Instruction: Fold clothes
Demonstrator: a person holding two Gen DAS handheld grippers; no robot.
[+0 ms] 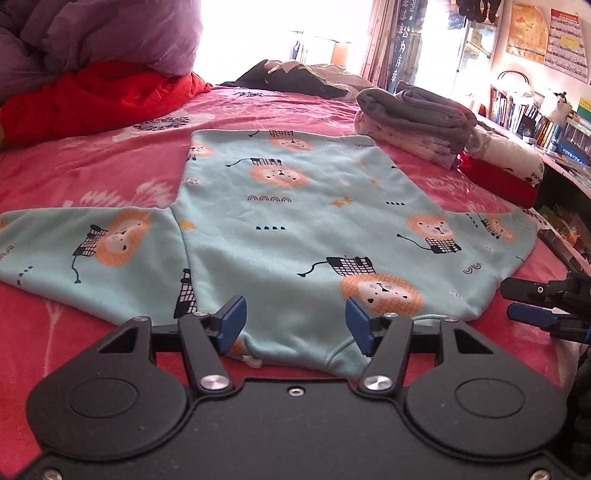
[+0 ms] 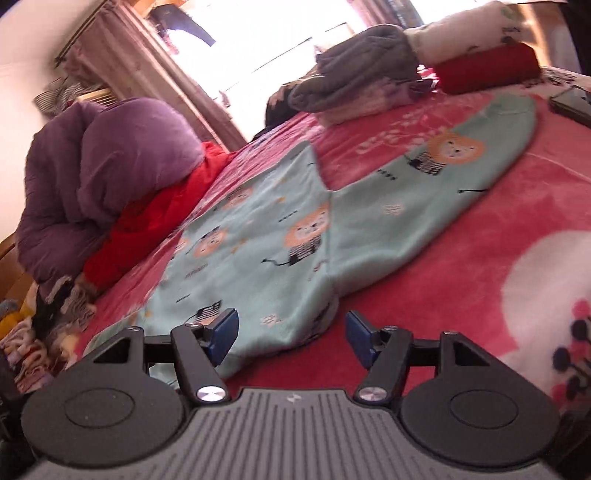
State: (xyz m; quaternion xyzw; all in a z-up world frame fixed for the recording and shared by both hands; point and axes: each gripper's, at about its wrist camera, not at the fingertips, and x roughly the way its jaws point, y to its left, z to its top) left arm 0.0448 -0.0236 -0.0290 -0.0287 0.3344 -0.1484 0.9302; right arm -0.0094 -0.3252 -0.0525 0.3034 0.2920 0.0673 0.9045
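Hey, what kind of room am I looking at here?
Most likely a lived-in bedroom. A mint lion-print top lies spread on a pink floral bedspread, a purple quilt is bunched near the bright window, folded clothes are stacked alongside, and crowded bookshelves line the wall.

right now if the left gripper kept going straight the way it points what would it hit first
Most likely the mint lion-print top lying flat on the pink blanket. The left gripper is open and angled down over the top's near edge, so it would meet that fabric first, though depth is hard to judge.
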